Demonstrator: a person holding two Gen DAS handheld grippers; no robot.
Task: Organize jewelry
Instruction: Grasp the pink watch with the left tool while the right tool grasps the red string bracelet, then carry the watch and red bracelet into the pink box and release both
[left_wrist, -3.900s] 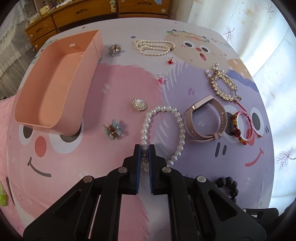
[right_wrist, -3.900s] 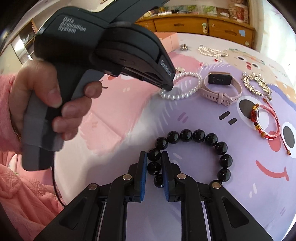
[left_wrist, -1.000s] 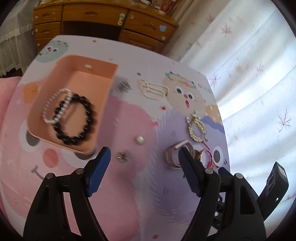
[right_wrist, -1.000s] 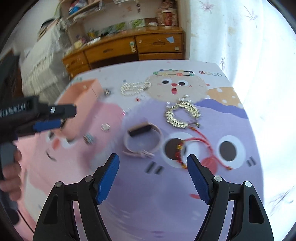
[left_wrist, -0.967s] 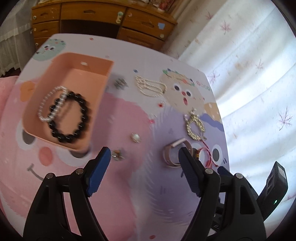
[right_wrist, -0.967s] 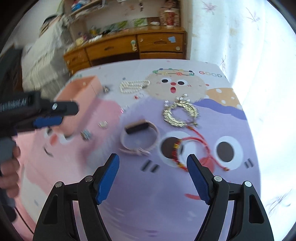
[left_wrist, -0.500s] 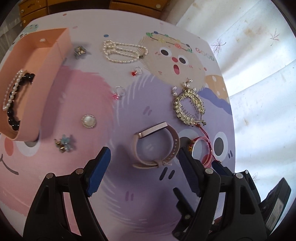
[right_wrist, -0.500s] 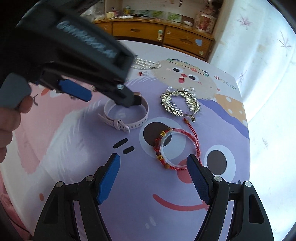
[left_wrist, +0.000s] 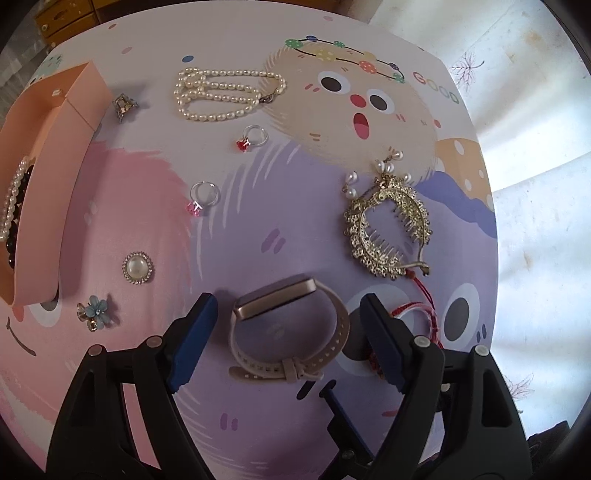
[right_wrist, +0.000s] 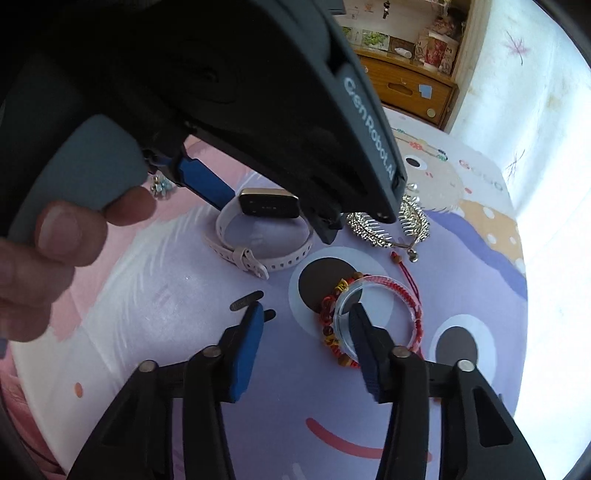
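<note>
Two bracelets already lie in the peach tray (left_wrist: 55, 192) at the left edge of the left wrist view: a pearl strand (left_wrist: 11, 199) and a dark bead bracelet (left_wrist: 14, 229), side by side. The remaining jewelry is spread over the cartoon-printed worktop (left_wrist: 258, 229). A pink smartwatch (left_wrist: 288, 328) stands on its strap between the blue pads of the left gripper (left_wrist: 288, 332), whose jaws stand wide to either side of it without touching. Just right of the watch, a red cord bracelet (right_wrist: 373, 314) wound with a clear bangle lies on a printed eye. The right gripper (right_wrist: 306, 339) has its jaws partly closed, having just been closing; the right pad sits over the bangle's near rim and the left pad is on bare worktop, and whether the pad presses the bracelet I cannot tell.

Beyond the bracelet lies a gold rhinestone hair comb (left_wrist: 388, 229) with small pearls at its top. Farther back are a ring with a red stone (left_wrist: 251, 138), a ring with a pink stone (left_wrist: 201, 199) and a multi-strand pearl necklace (left_wrist: 225, 94). Near the tray lie a round pearl brooch (left_wrist: 137, 267), a blue flower clip (left_wrist: 95, 312) and a small metal clip (left_wrist: 123, 105) by the tray's far corner. A person's hand (right_wrist: 40, 266) grips the left gripper's handle, filling the left of the right wrist view.
</note>
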